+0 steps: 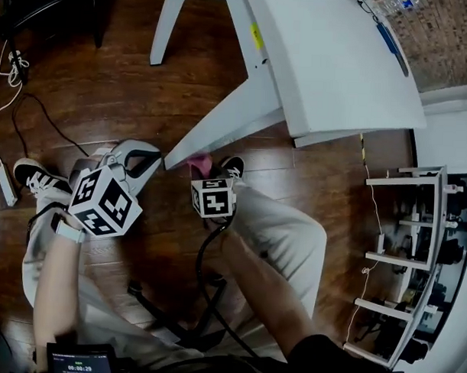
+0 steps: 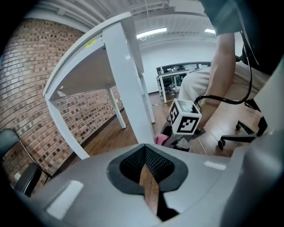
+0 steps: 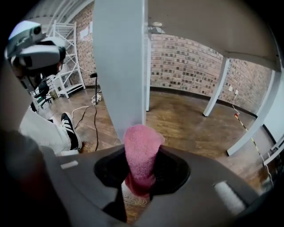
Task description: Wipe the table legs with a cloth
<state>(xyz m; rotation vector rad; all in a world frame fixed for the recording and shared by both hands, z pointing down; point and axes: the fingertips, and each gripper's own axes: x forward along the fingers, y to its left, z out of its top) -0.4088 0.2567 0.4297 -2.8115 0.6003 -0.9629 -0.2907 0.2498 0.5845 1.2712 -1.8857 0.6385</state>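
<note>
The pink cloth point(image 3: 141, 153) was clamped in the right gripper point(image 3: 142, 173), whose jaws were closed on its lower part so that a rounded fold stood up above them. That fold was pressed against the near face of a white table leg point(image 3: 120, 66), low down close to the floor. In the head view the cloth showed as a small pink patch at the foot of this slanting leg, at the near-left corner of the white table point(image 1: 337, 63).

The left gripper point(image 2: 146, 175) was held just to the left of the leg's foot, apart from it. Its jaws were drawn in to a thin slit with nothing between them; only the floor showed through the gap. It looked toward the leg and the right gripper's marker cube point(image 2: 185, 119).

The person was low beside the table in light trousers, with a black-and-white shoe point(image 1: 35, 176) to the left and another point(image 1: 234, 167) by the cloth. The wooden floor point(image 1: 107, 86) carried dark cables point(image 1: 45, 114) and a white power strip point(image 1: 5, 185) near its left edge. A second table leg point(image 1: 166, 27) stood further back. A white shelf rack point(image 1: 414, 265) stood to the right of the table, and a brick wall point(image 3: 191, 57) ran behind the far legs.
</note>
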